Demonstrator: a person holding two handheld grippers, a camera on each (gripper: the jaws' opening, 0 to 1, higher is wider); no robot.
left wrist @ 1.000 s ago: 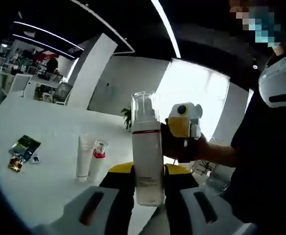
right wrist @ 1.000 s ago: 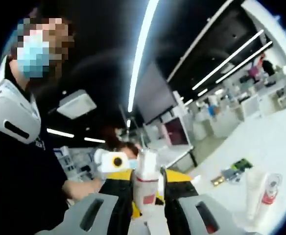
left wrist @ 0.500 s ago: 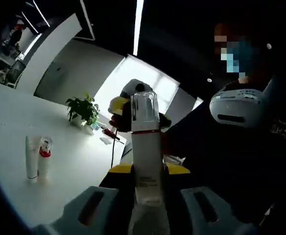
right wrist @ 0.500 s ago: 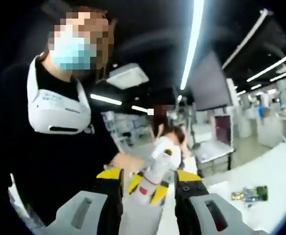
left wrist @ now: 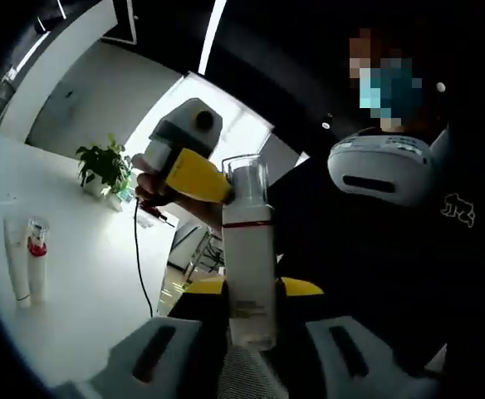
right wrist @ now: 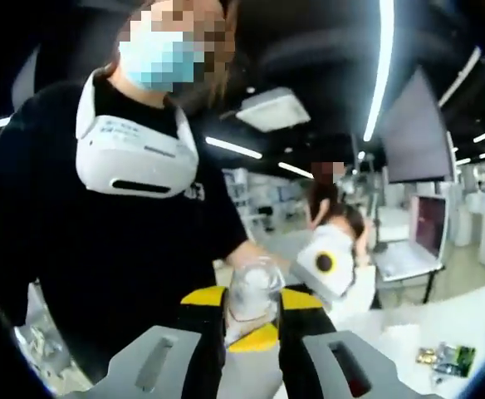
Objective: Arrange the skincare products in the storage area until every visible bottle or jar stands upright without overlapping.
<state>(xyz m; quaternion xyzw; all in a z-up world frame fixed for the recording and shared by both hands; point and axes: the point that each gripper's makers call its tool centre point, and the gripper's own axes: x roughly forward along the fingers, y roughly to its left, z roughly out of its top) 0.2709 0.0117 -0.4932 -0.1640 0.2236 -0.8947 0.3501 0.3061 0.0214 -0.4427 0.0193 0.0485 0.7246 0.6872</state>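
Standing upright, a white pump bottle [left wrist: 250, 274] is clamped at its lower body by the left tongs [left wrist: 251, 320], raised above the white worktop [left wrist: 85, 283]. Its clear cap [right wrist: 252, 293] is clamped by the right tongs [right wrist: 252, 320]. Two tubes [left wrist: 24, 259] are seen upright on the worktop, well apart.

Both grippers raised, jaws closed.
Left gripper [left wrist: 251, 320] and right gripper [right wrist: 251, 320] clamped, tips meeting.
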